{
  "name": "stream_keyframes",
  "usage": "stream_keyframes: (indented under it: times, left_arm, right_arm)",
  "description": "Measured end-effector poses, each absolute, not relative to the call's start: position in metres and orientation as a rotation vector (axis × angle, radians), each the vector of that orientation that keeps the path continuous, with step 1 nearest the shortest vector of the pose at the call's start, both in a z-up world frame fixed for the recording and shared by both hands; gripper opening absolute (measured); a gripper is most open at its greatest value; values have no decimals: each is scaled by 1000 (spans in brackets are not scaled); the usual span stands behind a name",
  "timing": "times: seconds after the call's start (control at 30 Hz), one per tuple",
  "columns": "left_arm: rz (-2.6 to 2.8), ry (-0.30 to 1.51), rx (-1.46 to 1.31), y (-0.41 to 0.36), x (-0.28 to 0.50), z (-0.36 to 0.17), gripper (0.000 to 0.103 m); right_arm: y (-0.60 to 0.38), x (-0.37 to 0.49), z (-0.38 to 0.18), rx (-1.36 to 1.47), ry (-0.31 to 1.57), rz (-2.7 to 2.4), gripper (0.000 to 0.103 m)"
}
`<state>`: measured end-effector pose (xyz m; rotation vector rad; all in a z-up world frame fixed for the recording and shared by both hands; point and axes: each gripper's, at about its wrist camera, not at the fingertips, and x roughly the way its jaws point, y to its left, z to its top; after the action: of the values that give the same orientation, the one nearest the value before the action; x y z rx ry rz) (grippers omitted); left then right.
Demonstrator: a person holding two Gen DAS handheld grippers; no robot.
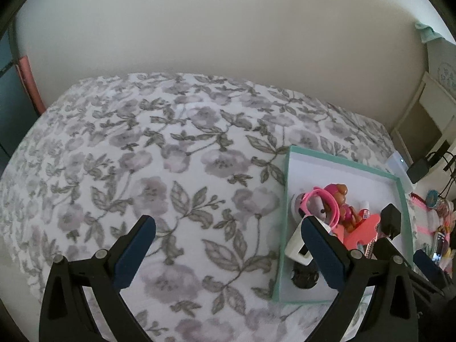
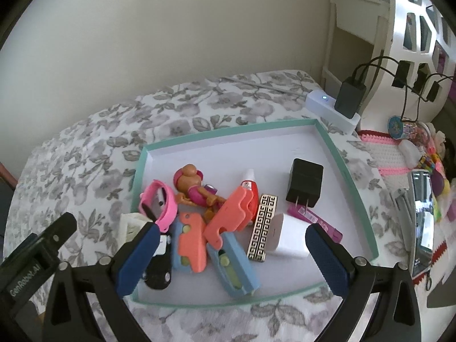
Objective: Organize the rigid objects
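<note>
I am holding my right hand-held gripper wide open and empty over the near edge of the shallow teal-rimmed cardboard tray, nearer its toy pile than my equally open, empty left hand-held gripper.

Two wrist-mounted fisheye views look steeply down onto a floral bedspread against a pale wall. The left camera faces mostly open bedding, the teal-rimmed tray at its right edge; the right camera sits near above that same tray — the shared ground.
</note>
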<state>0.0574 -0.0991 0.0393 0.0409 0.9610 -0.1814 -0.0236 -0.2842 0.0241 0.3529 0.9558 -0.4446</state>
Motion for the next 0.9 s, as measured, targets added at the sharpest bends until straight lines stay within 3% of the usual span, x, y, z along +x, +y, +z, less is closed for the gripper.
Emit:
stream_keyframes:
  times: [0.9]
  left_arm:
    - [-121, 915, 173, -60, -6, 60, 102]
  right_arm:
    - [-253, -76, 60, 297, 859, -421, 103]
